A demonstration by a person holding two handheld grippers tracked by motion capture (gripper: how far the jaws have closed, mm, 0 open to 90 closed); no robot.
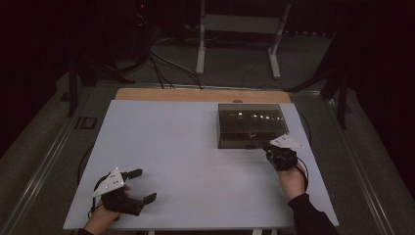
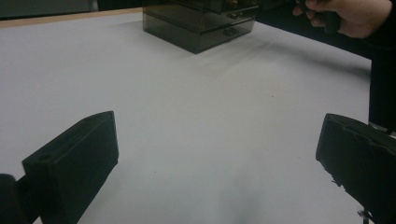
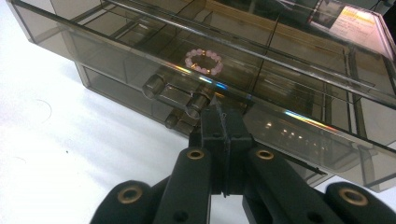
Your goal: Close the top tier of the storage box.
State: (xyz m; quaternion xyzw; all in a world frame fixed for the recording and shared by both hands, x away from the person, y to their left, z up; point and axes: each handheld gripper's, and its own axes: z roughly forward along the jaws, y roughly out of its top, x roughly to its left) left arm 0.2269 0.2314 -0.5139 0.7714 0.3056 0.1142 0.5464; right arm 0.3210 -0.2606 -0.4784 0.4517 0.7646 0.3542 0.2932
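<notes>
A smoky see-through drawer box [image 1: 252, 125] stands on the white table [image 1: 186, 161] at the back right. In its upper drawer lies a ring of pink beads [image 3: 204, 61]. My right gripper [image 1: 269, 150] is at the box's front and is shut, with nothing between its jaws. Its tip [image 3: 223, 114] sits just right of the upper drawer's bar handle [image 3: 175, 93]; I cannot tell if it touches. My left gripper [image 1: 142, 186] rests at the front left, open and empty [image 2: 219, 135]. It looks across the table at the box [image 2: 201, 23].
A wooden strip [image 1: 200, 94] runs along the table's far edge. Behind it, a white metal frame [image 1: 240, 29] and cables [image 1: 161, 68] are on the floor. The person's right hand [image 2: 350, 16] is visible beside the box. A lower drawer handle [image 3: 173, 121] sits under the upper one.
</notes>
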